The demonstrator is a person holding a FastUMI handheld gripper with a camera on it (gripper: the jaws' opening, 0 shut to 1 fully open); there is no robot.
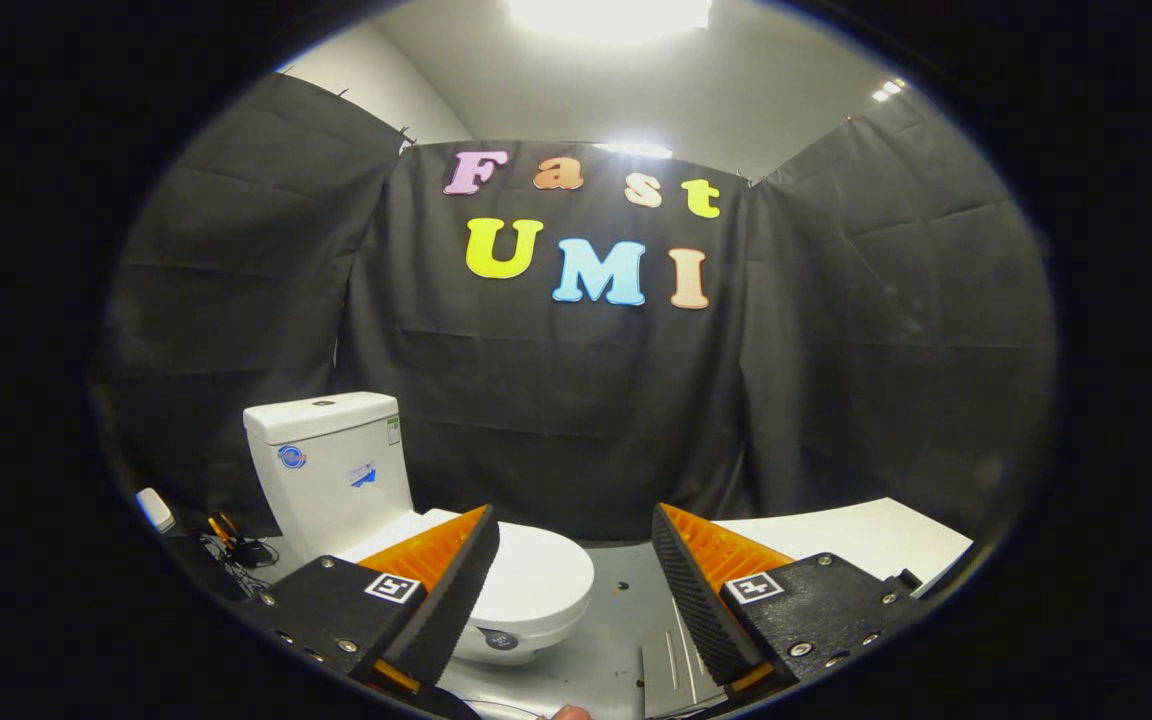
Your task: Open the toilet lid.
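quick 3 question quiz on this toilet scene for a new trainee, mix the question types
1. True or false: the toilet lid is already raised against the tank.
2. How do the fingers of the gripper stand? A) shut on the lid B) open, holding nothing C) shut on a cable
3. Fill in: the toilet sits ahead of the ___ finger.

Key
1. False: the lid lies down on the bowl.
2. B
3. left; the white table lies beyond the right one.

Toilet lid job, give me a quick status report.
Gripper open, holding nothing. Toilet lid down, closed, just beyond the left finger, untouched. Tank behind it. Nothing between fingers and lid.
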